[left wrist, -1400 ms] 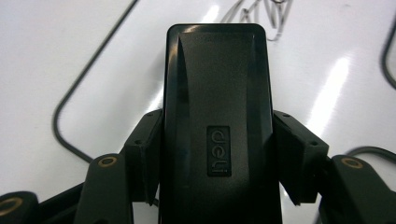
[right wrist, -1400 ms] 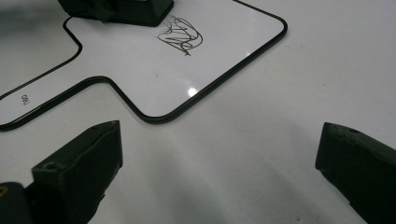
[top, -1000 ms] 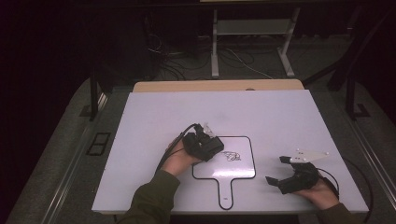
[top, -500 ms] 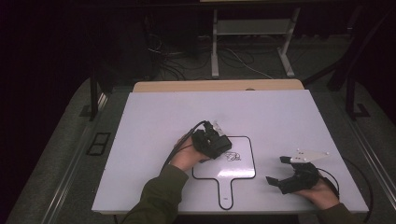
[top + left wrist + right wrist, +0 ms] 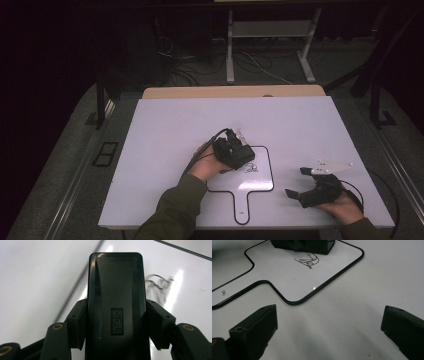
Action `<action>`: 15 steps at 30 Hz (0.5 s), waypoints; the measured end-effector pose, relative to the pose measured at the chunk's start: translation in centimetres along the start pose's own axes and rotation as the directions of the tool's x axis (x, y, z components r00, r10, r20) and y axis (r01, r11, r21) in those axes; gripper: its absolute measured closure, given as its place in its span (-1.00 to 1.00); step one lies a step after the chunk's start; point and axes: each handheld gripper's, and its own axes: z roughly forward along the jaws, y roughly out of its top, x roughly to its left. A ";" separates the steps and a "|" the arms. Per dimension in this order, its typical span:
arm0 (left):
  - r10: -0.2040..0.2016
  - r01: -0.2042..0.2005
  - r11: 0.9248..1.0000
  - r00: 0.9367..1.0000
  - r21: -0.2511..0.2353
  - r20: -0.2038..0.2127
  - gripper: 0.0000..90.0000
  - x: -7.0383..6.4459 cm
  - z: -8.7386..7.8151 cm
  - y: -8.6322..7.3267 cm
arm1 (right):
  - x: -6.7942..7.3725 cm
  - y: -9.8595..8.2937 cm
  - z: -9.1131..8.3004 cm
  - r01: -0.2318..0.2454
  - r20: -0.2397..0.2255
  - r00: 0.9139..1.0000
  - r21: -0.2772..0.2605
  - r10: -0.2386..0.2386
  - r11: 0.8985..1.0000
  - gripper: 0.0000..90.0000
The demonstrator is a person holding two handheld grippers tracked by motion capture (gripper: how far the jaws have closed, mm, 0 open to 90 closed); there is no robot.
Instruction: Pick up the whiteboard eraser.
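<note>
Room is dark, upper frame nearly black. White bench (image 5: 300,120) top fills the centre of the frame, glossy, with light glare on it. Tan wooden strip (image 5: 235,92) runs along its far edge. Grey carpet floor (image 5: 65,165) on both sides. White metal frame legs (image 5: 230,50) stand upper centre, loose cables (image 5: 190,60) on the floor beside them. Black stand legs (image 5: 102,100) at left, another black stand (image 5: 375,95) at right. Dark floor outlet plate (image 5: 105,154) at left of the bench.
</note>
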 end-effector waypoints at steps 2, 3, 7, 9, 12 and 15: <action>-0.021 0.021 1.000 1.000 -0.007 -0.007 -0.13 0.5 0.2 0.1 | 0.0 0.0 0.0 0.000 0.000 1.000 0.001 0.000 1.000 -1.00; -0.018 0.018 1.000 1.000 -0.009 -0.004 -0.13 0.7 0.2 0.2 | 0.0 0.0 0.0 0.000 0.000 1.000 0.001 0.000 1.000 -1.00; 0.016 -0.016 1.000 1.000 -0.001 0.015 -0.13 -0.2 0.3 0.5 | 0.0 0.0 0.0 -0.004 0.002 1.000 0.001 0.004 1.000 -1.00; 0.051 -0.051 0.999 0.998 0.016 0.021 -0.13 -0.9 0.2 0.7 | 0.0 0.0 0.0 -0.004 0.001 1.000 0.003 0.004 1.000 -1.00; 0.058 -0.057 0.998 0.998 -0.005 0.040 -0.13 -2.2 0.3 0.8 | 0.0 0.0 0.0 0.002 0.000 1.000 -0.001 -0.002 1.000 -1.00; 0.077 -0.077 0.997 0.995 -0.006 0.065 -0.13 -3.2 0.3 0.9 | 0.0 0.0 0.0 0.000 0.002 1.000 -0.001 0.000 1.000 -1.00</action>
